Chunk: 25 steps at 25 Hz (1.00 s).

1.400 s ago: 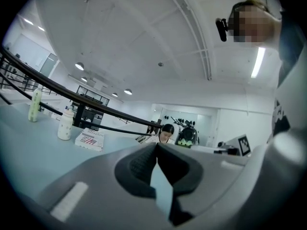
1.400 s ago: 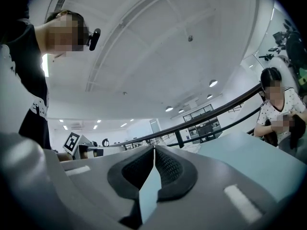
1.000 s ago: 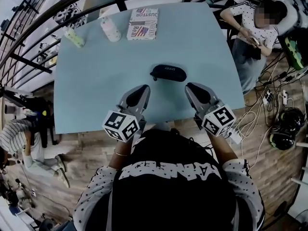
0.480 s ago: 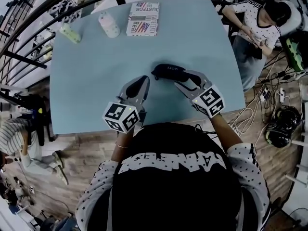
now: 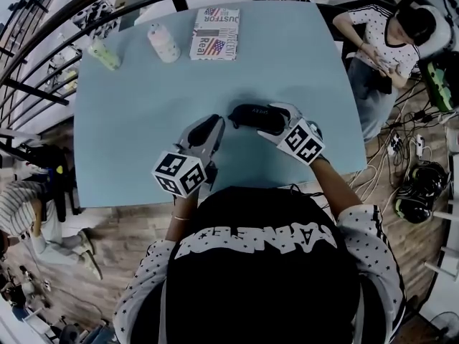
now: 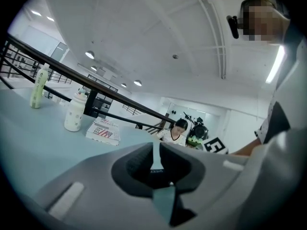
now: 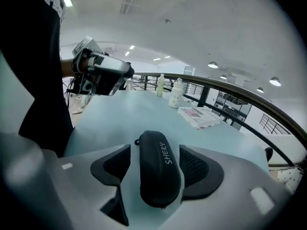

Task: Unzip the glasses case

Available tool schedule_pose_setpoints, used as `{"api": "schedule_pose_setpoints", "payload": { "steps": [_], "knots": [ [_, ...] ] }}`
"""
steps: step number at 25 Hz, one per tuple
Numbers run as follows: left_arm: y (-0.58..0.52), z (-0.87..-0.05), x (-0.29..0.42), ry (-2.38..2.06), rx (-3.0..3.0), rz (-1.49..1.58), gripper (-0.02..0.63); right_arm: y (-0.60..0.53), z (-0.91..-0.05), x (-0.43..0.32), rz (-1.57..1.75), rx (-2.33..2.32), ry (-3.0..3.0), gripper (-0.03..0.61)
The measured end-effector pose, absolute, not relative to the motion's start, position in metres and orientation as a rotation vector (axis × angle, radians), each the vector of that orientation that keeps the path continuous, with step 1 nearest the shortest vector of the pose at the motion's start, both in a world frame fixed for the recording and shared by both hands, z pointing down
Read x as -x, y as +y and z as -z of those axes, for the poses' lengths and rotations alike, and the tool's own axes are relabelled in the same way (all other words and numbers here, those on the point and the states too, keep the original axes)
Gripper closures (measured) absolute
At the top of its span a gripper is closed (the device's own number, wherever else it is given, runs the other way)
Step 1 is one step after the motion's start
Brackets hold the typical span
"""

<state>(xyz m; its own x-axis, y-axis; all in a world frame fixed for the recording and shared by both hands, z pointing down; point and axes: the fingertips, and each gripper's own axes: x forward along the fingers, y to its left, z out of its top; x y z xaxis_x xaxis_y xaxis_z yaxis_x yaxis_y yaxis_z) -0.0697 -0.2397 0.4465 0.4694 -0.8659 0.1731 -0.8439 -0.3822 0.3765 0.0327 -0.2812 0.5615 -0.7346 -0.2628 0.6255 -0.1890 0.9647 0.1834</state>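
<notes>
The black zipped glasses case (image 5: 252, 115) lies on the light blue table (image 5: 136, 127), its zipper pull at the left end. My right gripper (image 5: 275, 122) reaches down over the case's right end. In the right gripper view the case (image 7: 160, 169) lies lengthwise between the jaws, which are opening; a gap shows beside the left pad (image 7: 112, 164). My left gripper (image 5: 210, 129) hovers low just left of the case, pointing at it, fingers together and empty. In the left gripper view (image 6: 156, 150) only a sliver of the case shows through the slit.
A flag-printed book (image 5: 214, 33), a white bottle (image 5: 163, 42) and a green bottle (image 5: 104, 54) stand at the table's far edge. A black railing curves behind the table. A seated person (image 5: 384, 41) is at the right, with cables on the floor.
My right gripper came forward and down from the near edge, rolled, and opened its jaws around the case's right end. The left gripper edged forward toward the case.
</notes>
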Motion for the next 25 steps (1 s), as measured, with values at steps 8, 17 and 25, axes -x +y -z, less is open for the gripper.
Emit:
{"api": "schedule_pose_setpoints", "payload": {
  "steps": [8,17,25],
  "knots": [
    [-0.246,-0.456,0.078,-1.403,-2.285,0.056,0.614,-0.288,-0.592,-0.023,0.121,-0.219,-2.317,0.233],
    [-0.244,-0.464,0.073,-1.348,-2.273,0.042,0.614,-0.3,-0.605,-0.02,0.177,-0.225,-2.215,0.234],
    [-0.246,-0.47,0.074,-1.345,-2.24,0.05,0.614,-0.301,-0.603,-0.022,0.212,-0.257,-2.208,0.264]
  ]
}}
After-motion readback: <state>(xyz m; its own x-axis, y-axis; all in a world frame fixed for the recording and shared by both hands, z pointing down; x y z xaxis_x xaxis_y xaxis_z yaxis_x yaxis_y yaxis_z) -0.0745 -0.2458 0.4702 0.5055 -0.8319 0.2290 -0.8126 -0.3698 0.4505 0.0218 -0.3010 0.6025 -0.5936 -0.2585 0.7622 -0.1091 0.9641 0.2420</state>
